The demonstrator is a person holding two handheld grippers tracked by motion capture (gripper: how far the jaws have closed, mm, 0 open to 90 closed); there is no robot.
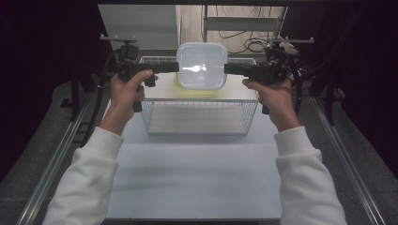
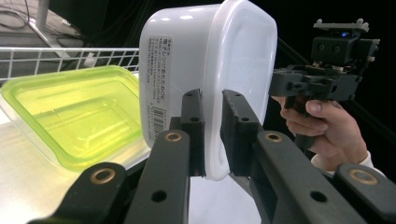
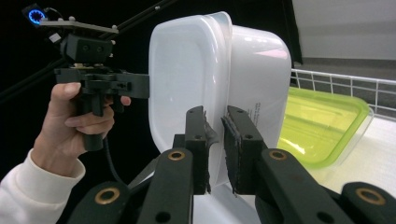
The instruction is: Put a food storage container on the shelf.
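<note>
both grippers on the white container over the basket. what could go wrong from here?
1. Each gripper, left and right, pinches only the thin rim of the white container; uneven pull could slip it loose.
2. If dropped, it would likely land on the green-lidded container below.

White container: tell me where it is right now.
In the high view the white container is held up at centre, clamped at its rim between the left gripper and right gripper, above the green-lidded box and wire basket.

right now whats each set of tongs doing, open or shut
Left tongs: shut on the rim of the white lidded container, held on its side.
Right tongs: shut on the same container's opposite rim.
</note>
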